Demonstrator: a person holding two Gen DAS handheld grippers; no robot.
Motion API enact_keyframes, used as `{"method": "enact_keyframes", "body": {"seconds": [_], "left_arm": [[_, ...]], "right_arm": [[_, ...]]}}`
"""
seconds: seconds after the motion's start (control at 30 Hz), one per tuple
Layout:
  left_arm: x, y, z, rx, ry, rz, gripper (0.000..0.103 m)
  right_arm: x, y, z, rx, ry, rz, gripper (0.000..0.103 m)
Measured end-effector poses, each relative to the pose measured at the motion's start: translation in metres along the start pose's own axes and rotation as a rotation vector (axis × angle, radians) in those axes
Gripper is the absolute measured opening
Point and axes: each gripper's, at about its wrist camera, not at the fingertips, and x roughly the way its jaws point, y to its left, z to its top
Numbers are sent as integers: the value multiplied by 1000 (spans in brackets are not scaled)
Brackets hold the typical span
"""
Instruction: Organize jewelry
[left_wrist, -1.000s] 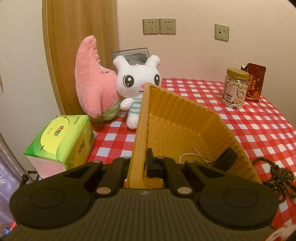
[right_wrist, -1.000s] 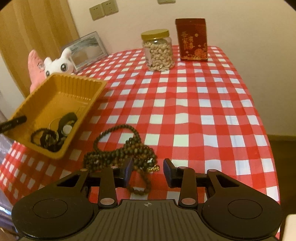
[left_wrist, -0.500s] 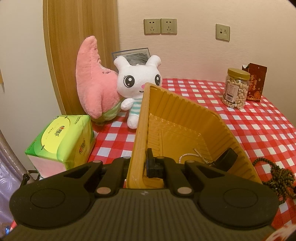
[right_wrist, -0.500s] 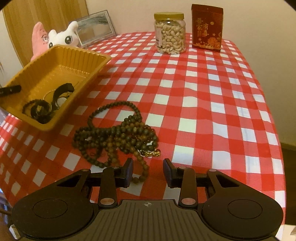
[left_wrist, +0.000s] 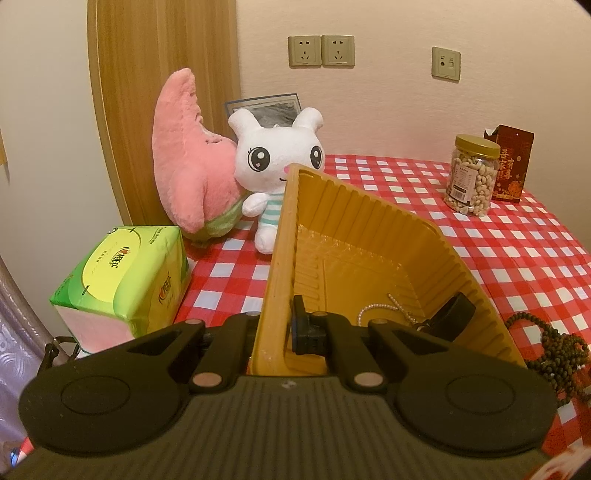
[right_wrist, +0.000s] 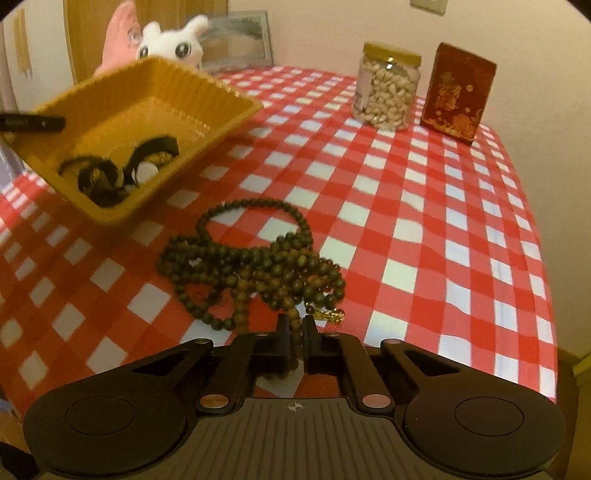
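My left gripper (left_wrist: 277, 334) is shut on the near wall of a yellow plastic tray (left_wrist: 369, 236) and holds it tilted above the checked tablecloth. The tray (right_wrist: 207, 94) holds a pearl chain (left_wrist: 373, 308), dark bracelets (right_wrist: 98, 177) and a black strap. A pile of dark wooden bead necklaces (right_wrist: 255, 264) lies on the cloth in front of my right gripper (right_wrist: 294, 338). The right gripper's jaws are closed on a strand of the beads at the pile's near edge. The beads also show at the right edge of the left wrist view (left_wrist: 554, 347).
A jar of nuts (right_wrist: 386, 90) and a red box (right_wrist: 458, 98) stand at the far right of the table. A pink plush (left_wrist: 188, 158), a white rabbit plush (left_wrist: 277, 166) and a picture frame stand at the back left. A green tissue pack (left_wrist: 122, 280) lies at the left edge.
My right gripper has moved down and forward to the bead pile and its jaws have closed on a strand. The left gripper still holds the tray, about where it was.
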Motion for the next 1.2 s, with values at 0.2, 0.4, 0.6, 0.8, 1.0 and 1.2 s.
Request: {"method": "enact_keyframes", "body": {"seconds": [0.2, 0.4, 0.6, 0.8, 1.0, 1.2], "left_arm": [[0, 0, -2, 2, 0, -2, 4], [-1, -1, -2, 3, -5, -8, 4], [-1, -1, -2, 4, -8, -12, 4], [-1, 0, -2, 1, -8, -15, 4], [-1, -1, -1, 1, -9, -17, 4], [0, -1, 0, -1, -14, -24, 4]], "right_arm": [[-50, -12, 25, 46, -160, -10, 6], [-94, -21, 58, 94, -319, 10, 6], [-125, -22, 83, 124, -425, 33, 6], [-150, -24, 97, 137, -482, 31, 6], [-162, -24, 117, 139, -499, 40, 6], [-155, -10, 143, 110, -495, 99, 6]]}}
